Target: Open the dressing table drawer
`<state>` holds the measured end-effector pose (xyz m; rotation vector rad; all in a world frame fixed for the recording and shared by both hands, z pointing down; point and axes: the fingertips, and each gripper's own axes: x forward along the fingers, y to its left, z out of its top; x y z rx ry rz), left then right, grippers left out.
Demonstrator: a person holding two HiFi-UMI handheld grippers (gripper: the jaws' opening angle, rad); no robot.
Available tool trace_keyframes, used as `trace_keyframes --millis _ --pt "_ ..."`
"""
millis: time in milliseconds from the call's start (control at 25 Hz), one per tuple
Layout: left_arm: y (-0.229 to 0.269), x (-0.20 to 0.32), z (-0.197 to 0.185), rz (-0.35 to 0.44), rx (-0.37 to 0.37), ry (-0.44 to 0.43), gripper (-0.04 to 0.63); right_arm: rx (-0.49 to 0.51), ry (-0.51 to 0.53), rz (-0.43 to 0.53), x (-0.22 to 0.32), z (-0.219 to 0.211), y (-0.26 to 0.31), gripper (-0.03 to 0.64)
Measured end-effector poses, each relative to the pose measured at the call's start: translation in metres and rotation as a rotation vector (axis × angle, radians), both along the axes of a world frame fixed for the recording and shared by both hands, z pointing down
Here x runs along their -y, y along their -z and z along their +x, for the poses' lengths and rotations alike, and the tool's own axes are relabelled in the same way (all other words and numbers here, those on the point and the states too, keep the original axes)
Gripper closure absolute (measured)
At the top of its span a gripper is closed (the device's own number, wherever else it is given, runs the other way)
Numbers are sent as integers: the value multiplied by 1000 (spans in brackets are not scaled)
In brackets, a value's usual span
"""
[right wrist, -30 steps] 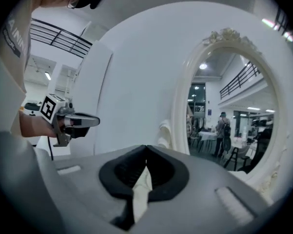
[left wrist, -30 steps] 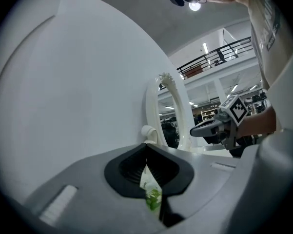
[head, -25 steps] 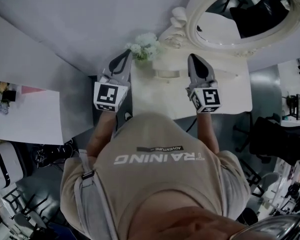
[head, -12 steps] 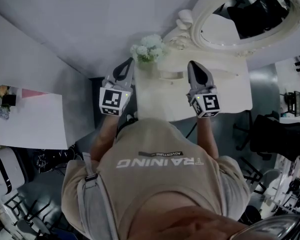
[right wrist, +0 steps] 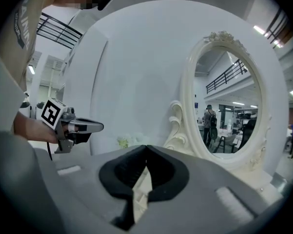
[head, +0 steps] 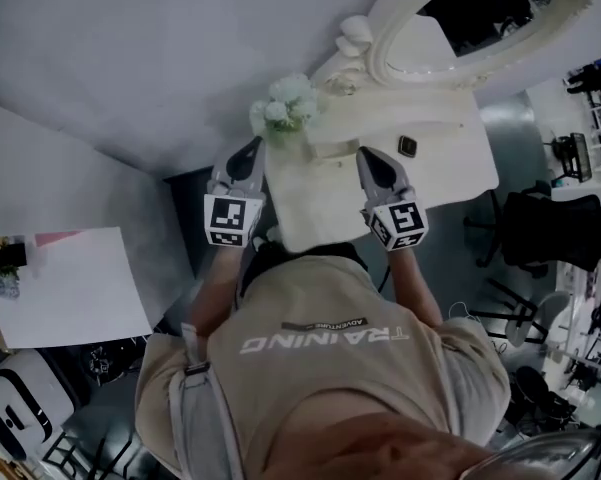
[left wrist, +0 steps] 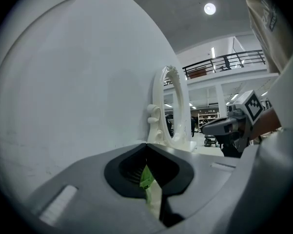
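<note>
Left gripper [head: 250, 154] and right gripper [head: 369, 159] both pinched closed, empty, level above dressing table [head: 450, 173] top. Left is at its left edge by flowers [head: 285, 103]. Drawer hidden under tabletop, presumably unopened; hands look staged for reaching.

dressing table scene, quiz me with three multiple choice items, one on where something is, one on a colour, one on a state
1. The flowers stand:
A) on the dressing table, by the left gripper
B) at the table's right end
C) on the floor

2. The mirror frame is:
A) black
B) cream white
C) red

3. The fingers of the right gripper are:
A) wide apart
B) closed, with nothing between them
C) clamped on a drawer knob

Answers:
1 A: the head view shows them at the table's corner, just past that gripper's tip.
2 B: it looks pale in every view.
3 B: the right gripper view shows the tips meeting, with nothing held.
</note>
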<state>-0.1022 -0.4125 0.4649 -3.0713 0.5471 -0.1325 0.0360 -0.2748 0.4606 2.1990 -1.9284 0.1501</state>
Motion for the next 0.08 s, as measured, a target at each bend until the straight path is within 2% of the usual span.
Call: trace_keyframes --millis 80 --pt "2 -11 1 -4 -17 -9 588 -19 -1 -31 -14 -6 -7 612"
